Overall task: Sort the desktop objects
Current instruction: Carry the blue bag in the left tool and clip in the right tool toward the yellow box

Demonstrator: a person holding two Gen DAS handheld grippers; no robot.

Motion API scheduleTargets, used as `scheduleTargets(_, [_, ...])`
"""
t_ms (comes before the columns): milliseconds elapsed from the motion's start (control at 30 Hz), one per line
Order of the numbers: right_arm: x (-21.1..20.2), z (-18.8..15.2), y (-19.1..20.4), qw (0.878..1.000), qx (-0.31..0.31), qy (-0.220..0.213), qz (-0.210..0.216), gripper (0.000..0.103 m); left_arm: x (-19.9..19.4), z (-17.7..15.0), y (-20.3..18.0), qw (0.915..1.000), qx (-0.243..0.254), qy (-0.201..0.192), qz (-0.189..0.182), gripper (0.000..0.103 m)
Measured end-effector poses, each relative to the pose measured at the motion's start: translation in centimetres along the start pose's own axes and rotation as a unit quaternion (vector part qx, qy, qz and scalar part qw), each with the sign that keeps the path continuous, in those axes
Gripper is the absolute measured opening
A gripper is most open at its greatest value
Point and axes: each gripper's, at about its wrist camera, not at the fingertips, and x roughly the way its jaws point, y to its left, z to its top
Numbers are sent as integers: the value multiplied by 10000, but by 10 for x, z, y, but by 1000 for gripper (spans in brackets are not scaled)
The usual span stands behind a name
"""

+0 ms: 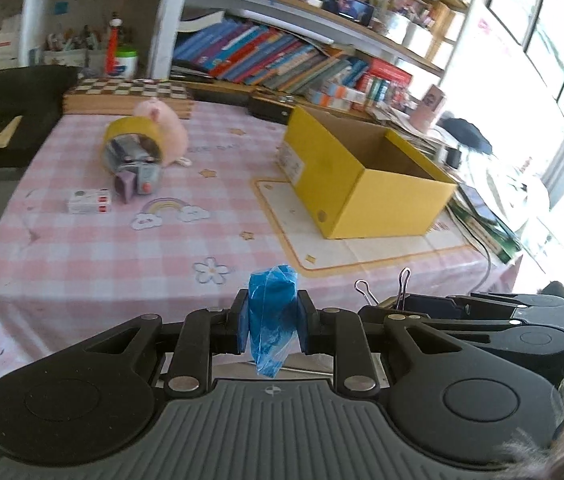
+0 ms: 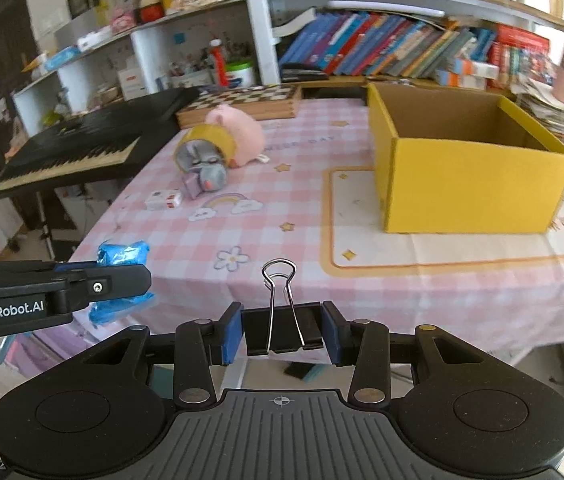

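Left gripper [image 1: 270, 322] clamped tight on a crumpled blue plastic wrapper [image 1: 272, 316], pads squeezing it from both sides, ends of it sticking out above and below. Right gripper [image 2: 281, 330] closed on a black metal binder clip [image 2: 281, 330] with silver wire handles, handles standing upright between the pads. Both carried above the near edge of the table [image 2: 442, 300] with its pink checked cloth, neither load resting on anything.

Ahead and to the right, an open yellow cardboard box [image 2: 474, 184], seemingly empty, sitting on a cream mat with an orange border [image 2: 422, 256]. Likely destination for both, judging by the task.

Best approach: bring each gripper well over the box rim before letting go, one at a time, keeping the two apart. Wrapper light and clingy, may stick to a pad, so open wide. Clip heavier, so lower it inside before release.

Further left on the cloth, a yellow tape roll [image 1: 134, 140] leaning on a pink plush toy [image 1: 160, 124], a grey gadget [image 1: 142, 174] poking out of the roll, and a small white carton [image 1: 89, 200] just beside. All yet to be sorted.
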Motion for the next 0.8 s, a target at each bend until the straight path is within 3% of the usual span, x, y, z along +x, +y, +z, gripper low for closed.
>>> scheduleTargets(800, [-31, -21, -54, 9921, 860, -52, -914, 41, 42, 7, -54, 9921, 697, 428, -952, 21])
